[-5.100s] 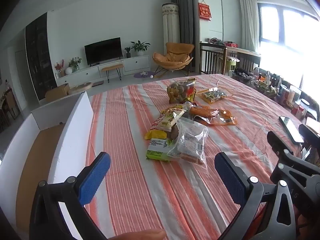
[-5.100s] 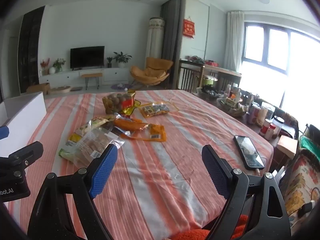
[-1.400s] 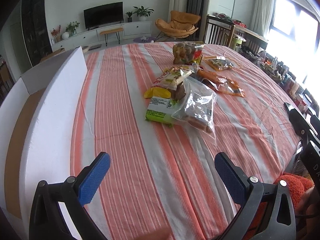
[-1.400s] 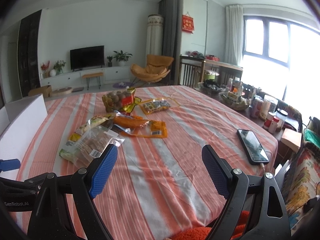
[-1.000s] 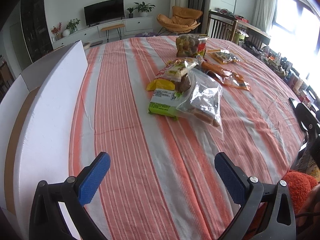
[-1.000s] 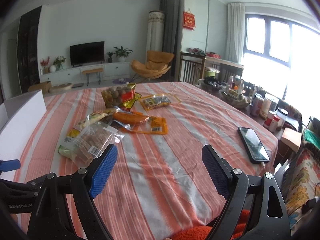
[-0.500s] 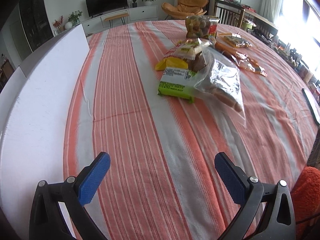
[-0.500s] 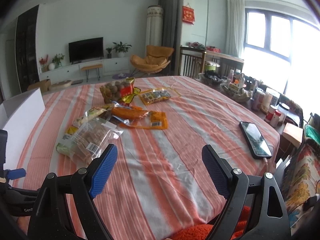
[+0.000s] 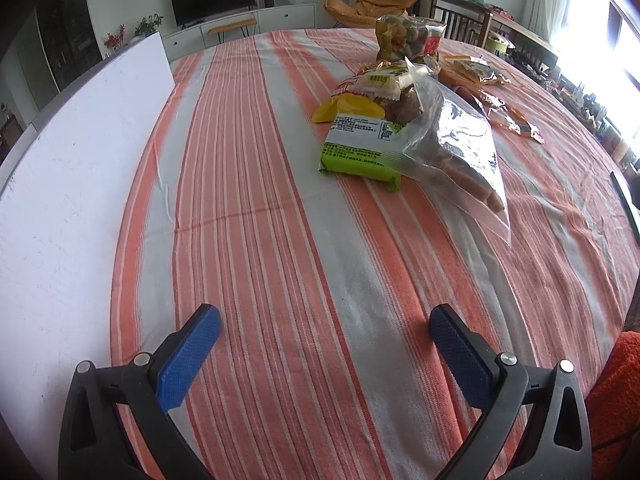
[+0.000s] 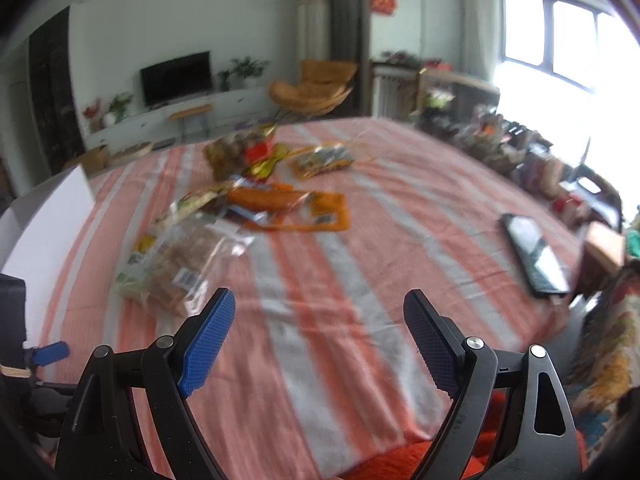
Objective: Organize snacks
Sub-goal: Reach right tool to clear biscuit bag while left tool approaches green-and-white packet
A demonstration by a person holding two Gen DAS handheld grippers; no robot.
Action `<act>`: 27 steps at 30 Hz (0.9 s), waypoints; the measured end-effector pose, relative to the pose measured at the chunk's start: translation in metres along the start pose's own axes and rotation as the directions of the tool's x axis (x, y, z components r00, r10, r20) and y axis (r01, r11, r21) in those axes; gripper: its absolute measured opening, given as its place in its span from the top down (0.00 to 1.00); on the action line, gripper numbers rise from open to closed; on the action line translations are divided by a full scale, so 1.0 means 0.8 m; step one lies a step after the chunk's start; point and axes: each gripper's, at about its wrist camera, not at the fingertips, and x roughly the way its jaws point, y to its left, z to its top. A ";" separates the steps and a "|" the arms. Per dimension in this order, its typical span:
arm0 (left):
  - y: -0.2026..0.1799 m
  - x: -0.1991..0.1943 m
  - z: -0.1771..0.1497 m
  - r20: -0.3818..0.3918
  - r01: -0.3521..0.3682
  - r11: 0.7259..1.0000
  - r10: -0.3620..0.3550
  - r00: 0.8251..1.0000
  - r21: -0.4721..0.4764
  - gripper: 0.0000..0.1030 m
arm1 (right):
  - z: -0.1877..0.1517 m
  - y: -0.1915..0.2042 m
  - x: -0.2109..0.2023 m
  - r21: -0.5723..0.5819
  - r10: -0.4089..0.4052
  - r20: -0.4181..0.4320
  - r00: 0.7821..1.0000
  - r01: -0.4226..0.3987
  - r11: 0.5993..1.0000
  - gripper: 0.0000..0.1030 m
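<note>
A heap of snack packets lies on the striped tablecloth (image 9: 256,208). Nearest is a green packet (image 9: 356,148) with a clear bag of bread sticks (image 9: 460,148) leaning on it; behind are a yellow packet (image 9: 376,80), a bag of nuts (image 9: 408,38) and orange packets (image 9: 508,116). The same heap shows blurred in the right wrist view, with the clear bag (image 10: 188,264) nearest. My left gripper (image 9: 324,344) is open and empty, low over the cloth, short of the green packet. My right gripper (image 10: 320,328) is open and empty, right of the heap.
A white open box (image 9: 68,184) stands along the left edge of the table, also seen in the right wrist view (image 10: 48,216). A black phone (image 10: 536,252) lies at the right near the table's edge. Jars and clutter (image 10: 520,152) stand beyond it.
My left gripper has dropped lower and moved forward toward the green packet and clear bag. My right gripper has swung slightly and its view is blurred by motion.
</note>
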 end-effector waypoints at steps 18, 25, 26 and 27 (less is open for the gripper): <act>0.006 -0.003 -0.006 0.041 0.038 0.997 -0.040 0.998 0.060 0.00 | 0.026 0.096 0.153 0.100 0.323 -0.374 0.870 -0.308 0.946 0.47; 0.002 -0.002 -0.004 0.046 0.021 0.999 -0.023 0.999 0.036 0.00 | -0.006 0.042 0.099 0.018 0.158 -0.247 0.956 -0.159 0.987 0.39; 0.002 -0.002 -0.004 0.047 0.021 0.999 -0.022 0.999 0.036 0.00 | -0.004 0.042 0.097 0.015 0.151 -0.239 0.959 -0.152 0.988 0.34; 0.002 -0.001 -0.004 0.049 0.021 0.999 -0.023 0.999 0.036 0.00 | -0.002 0.044 0.094 0.007 0.140 -0.230 0.963 -0.142 0.990 0.26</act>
